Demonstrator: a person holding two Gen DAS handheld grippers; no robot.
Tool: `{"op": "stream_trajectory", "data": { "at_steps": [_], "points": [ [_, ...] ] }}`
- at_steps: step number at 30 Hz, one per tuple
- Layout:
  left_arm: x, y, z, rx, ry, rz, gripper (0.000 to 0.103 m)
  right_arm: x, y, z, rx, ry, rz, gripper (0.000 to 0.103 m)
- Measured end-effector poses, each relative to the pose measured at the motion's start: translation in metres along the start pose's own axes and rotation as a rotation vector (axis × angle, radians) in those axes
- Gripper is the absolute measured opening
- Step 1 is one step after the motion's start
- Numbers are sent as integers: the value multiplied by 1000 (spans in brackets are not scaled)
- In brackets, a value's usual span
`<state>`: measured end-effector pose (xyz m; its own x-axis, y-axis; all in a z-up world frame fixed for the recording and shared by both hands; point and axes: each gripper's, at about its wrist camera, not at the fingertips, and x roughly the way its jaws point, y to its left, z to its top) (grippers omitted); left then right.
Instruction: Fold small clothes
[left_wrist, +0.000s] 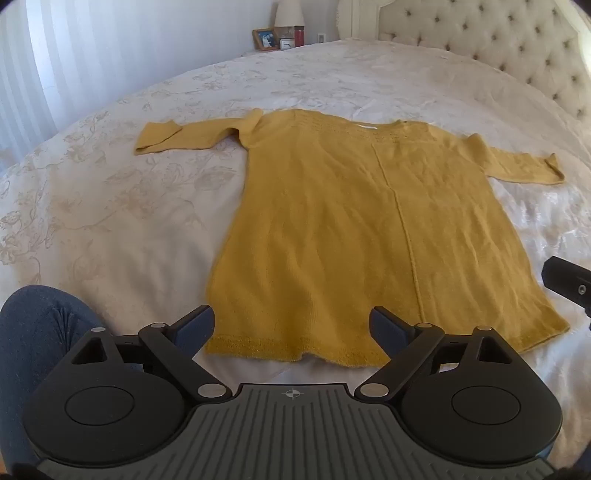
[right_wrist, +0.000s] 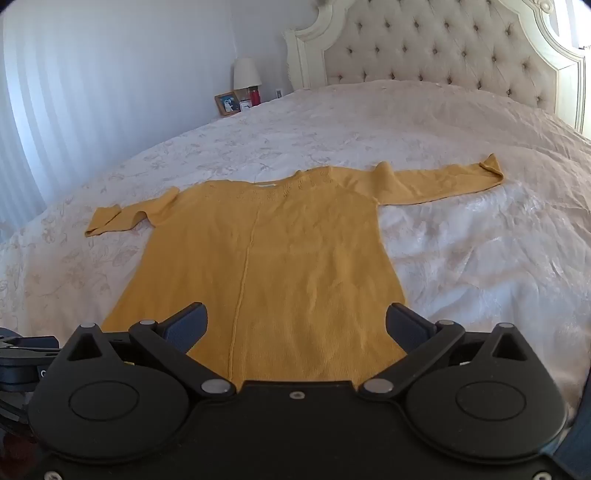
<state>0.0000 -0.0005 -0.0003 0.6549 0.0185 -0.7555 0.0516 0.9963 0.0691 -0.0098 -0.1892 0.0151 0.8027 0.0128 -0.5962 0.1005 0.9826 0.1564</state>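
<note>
Black linkage arms and round housings of the left gripper (left_wrist: 291, 328) fill the bottom of its own view, hiding the bed's near edge; its jaws stand spread wide with nothing between them, tilted down over the hem of a mustard-yellow knit sweater (left_wrist: 354, 229). At the lower left a dark blue trouser-clad leg (left_wrist: 40, 332) is partly cut off by the frame. Spread flat on the bed (left_wrist: 110, 206), the sweater lies with both sleeves out sideways, the left cuff turned over, and a raised seam running down its middle. A cream floral bedspread covers the bed, smoother and shinier toward the right. Beyond it stand a framed photo (left_wrist: 265, 38), a red container and a lamp (left_wrist: 289, 14) whose top is cut off, too small to make out further, then a tufted headboard (left_wrist: 491, 40). Only a black corner of the right gripper (right_wrist: 295, 325) enters at the left view's right edge; in its own view its jaws are likewise spread wide and empty above the hem.
</note>
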Motion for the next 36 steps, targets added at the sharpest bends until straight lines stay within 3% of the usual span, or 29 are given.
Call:
{"op": "stream_trajectory", "data": {
  "at_steps": [36],
  "points": [
    [2, 7, 0, -29, 21, -6, 91, 6, 3, -9, -3, 38, 9, 102]
  ]
}}
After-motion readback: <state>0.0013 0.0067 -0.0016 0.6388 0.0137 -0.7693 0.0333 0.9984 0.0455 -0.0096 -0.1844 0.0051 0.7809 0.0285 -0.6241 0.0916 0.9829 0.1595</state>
